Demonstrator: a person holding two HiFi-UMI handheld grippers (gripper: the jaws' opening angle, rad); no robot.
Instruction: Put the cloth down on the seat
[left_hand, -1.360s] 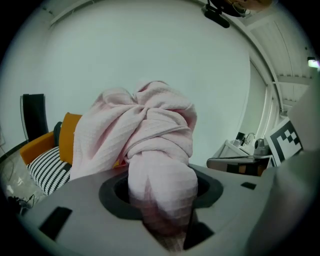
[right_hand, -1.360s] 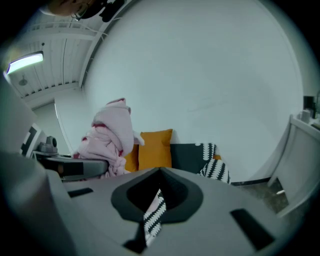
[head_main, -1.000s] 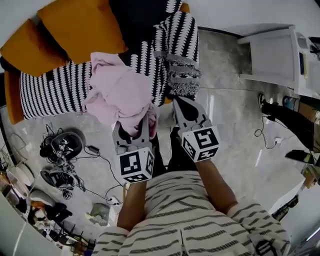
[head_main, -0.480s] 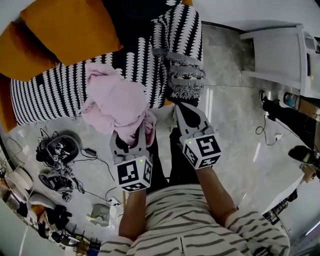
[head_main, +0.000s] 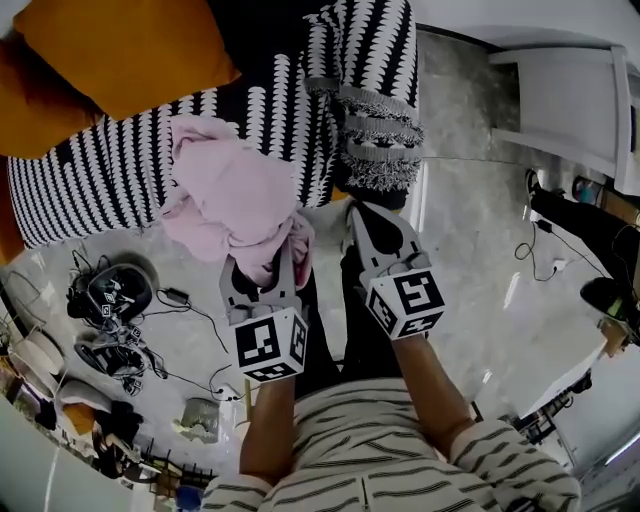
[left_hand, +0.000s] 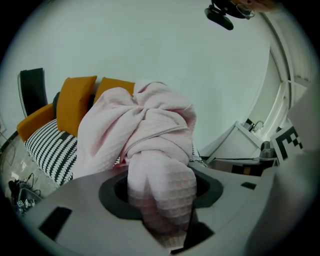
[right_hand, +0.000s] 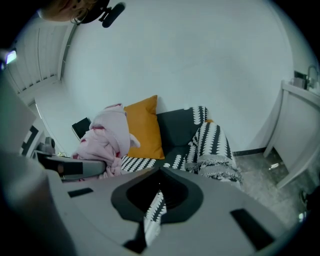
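At sofa's front edge, found left gripper (head_main: 260, 270) clamped on pink cloth (head_main: 235, 200), bunched above the jaws, held up over edge of striped seat (head_main: 100, 180). Found right gripper (head_main: 362, 215) pinching thin strip of patterned throw (head_main: 365, 80).

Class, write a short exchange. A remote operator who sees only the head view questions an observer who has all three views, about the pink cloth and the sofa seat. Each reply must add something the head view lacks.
Operator: From above I see the pink cloth at the left hand-held gripper. Is it really gripped?
Observer: Yes. The left gripper view shows a fold of it clamped between the jaws.
Operator: Is the bundle lying on the seat?
Observer: The right gripper view shows it heaped above the left hand-held gripper, overlapping the left edge of the orange cushion. I cannot tell whether it touches the seat.
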